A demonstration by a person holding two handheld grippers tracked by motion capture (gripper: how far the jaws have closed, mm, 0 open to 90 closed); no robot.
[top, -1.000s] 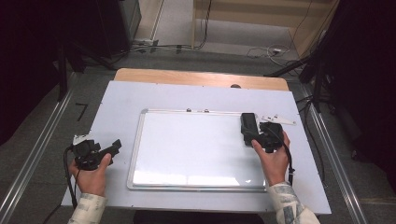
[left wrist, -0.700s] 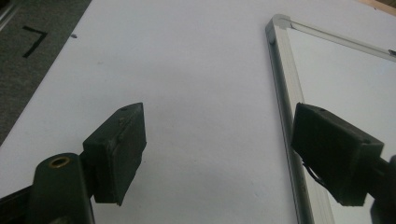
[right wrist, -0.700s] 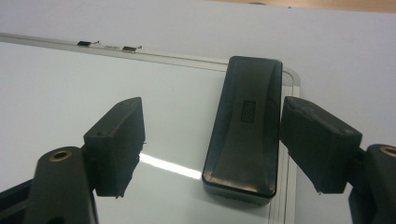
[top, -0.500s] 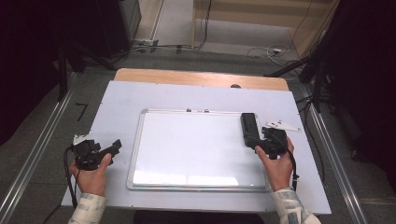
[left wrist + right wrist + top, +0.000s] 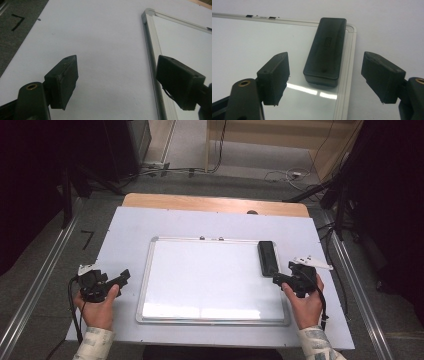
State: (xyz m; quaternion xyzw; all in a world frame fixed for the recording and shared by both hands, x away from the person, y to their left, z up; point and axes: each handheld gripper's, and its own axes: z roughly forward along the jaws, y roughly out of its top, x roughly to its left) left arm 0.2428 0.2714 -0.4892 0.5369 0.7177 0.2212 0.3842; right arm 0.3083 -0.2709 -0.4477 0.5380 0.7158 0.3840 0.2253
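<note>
Black eraser (image 5: 268, 258) lying flat along the right edge of the whiteboard (image 5: 210, 277), right of centre in the high view, likely parked there within easy reach for wiping. Right gripper (image 5: 281, 281) just below it, fingers (image 5: 274, 77) spread wide and empty, lined up either side of the eraser as if for a grasp. Left gripper (image 5: 119, 279) resting at lower left on the desk (image 5: 125, 227), fingers (image 5: 63, 81) wide apart, holding nothing, beside the board's frame.

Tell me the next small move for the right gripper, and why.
Probably ease the right gripper forward until its open jaws straddle the black eraser, then close. The eraser lies ahead of the jaws, untouched, at the whiteboard's far right corner, roughly in line with the gap between them.
</note>
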